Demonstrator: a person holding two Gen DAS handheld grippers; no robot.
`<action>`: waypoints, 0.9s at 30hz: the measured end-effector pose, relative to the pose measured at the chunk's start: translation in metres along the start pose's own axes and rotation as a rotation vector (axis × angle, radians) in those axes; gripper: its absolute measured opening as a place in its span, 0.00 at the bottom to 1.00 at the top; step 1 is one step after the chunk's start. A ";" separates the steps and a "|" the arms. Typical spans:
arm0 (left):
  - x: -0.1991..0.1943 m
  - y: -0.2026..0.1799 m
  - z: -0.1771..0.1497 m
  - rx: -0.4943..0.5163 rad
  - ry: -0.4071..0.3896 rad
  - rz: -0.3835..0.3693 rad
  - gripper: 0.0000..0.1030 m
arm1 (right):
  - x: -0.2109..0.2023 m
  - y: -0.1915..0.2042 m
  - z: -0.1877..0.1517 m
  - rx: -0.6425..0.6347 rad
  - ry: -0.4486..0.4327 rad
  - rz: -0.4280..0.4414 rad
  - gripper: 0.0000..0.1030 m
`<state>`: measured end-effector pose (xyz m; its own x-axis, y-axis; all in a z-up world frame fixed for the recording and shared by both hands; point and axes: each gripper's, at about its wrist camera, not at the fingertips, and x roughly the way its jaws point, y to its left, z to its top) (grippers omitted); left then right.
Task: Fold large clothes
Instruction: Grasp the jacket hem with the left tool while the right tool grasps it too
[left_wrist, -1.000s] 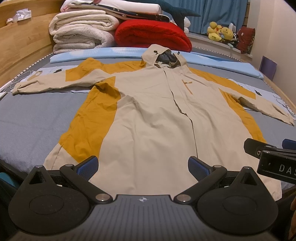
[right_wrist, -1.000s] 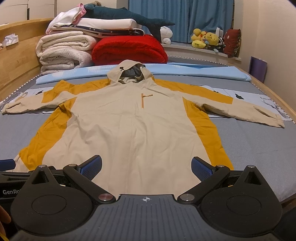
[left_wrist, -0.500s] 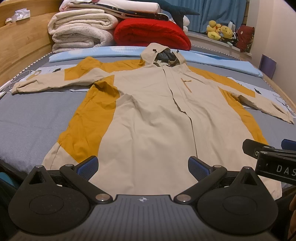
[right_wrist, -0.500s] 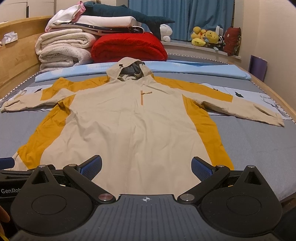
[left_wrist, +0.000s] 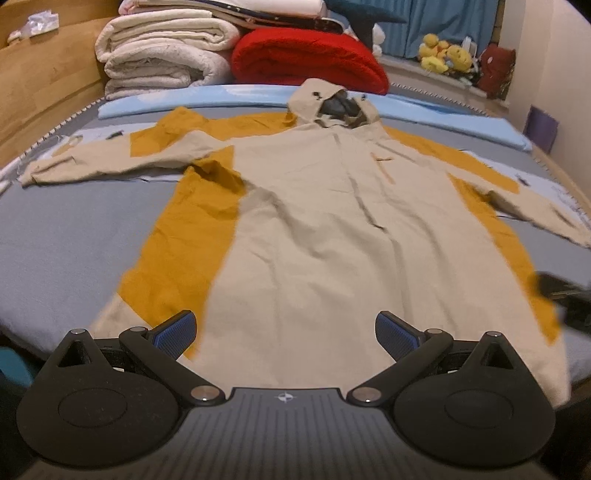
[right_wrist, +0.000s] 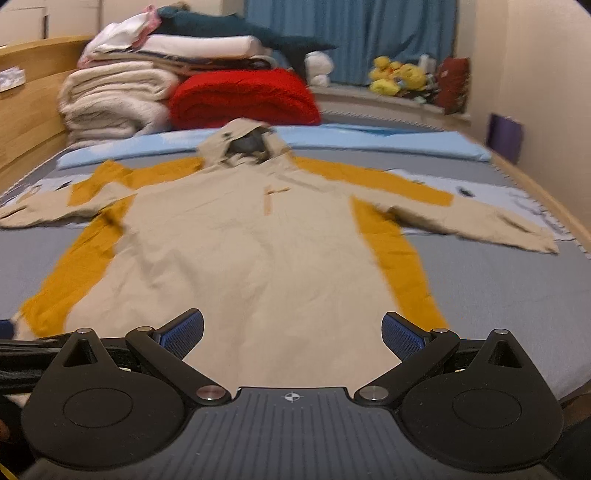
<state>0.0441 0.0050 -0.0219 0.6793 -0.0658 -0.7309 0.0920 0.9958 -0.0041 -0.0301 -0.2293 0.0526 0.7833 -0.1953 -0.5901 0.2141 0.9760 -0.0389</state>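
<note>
We see a large beige hooded jacket with mustard-yellow side and sleeve panels (left_wrist: 314, 236) spread flat, front up, on the grey-sheeted bed (left_wrist: 66, 236), both sleeves stretched out sideways and the hood pointing toward the far end. Our left gripper (left_wrist: 286, 330) hangs over the jacket's near hem with its blue-padded fingers (left_wrist: 177, 330) spread wide, holding nothing. Our right gripper (right_wrist: 291, 330) sits just beside it over the same hem, equally wide open and empty. Beyond the hood lie a light blue mat (right_wrist: 369, 142), a red rolled blanket (right_wrist: 243, 98) and a stack of folded cream blankets (right_wrist: 110, 99). Yellow plush toys (right_wrist: 397, 77) sit by the blue curtain (right_wrist: 351, 37).
</note>
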 end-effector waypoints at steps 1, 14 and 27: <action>0.008 0.008 0.005 0.009 0.002 0.014 1.00 | 0.005 -0.010 0.002 0.015 -0.001 -0.025 0.98; 0.103 0.150 0.004 -0.242 0.206 0.171 0.61 | 0.085 -0.138 -0.042 0.320 0.278 -0.282 0.77; 0.070 0.160 -0.002 -0.298 0.293 0.200 0.26 | 0.088 -0.135 -0.040 0.320 0.316 -0.290 0.00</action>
<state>0.1052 0.1603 -0.0752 0.4244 0.1074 -0.8991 -0.2625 0.9649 -0.0086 -0.0132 -0.3747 -0.0262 0.4621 -0.3663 -0.8076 0.6015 0.7987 -0.0180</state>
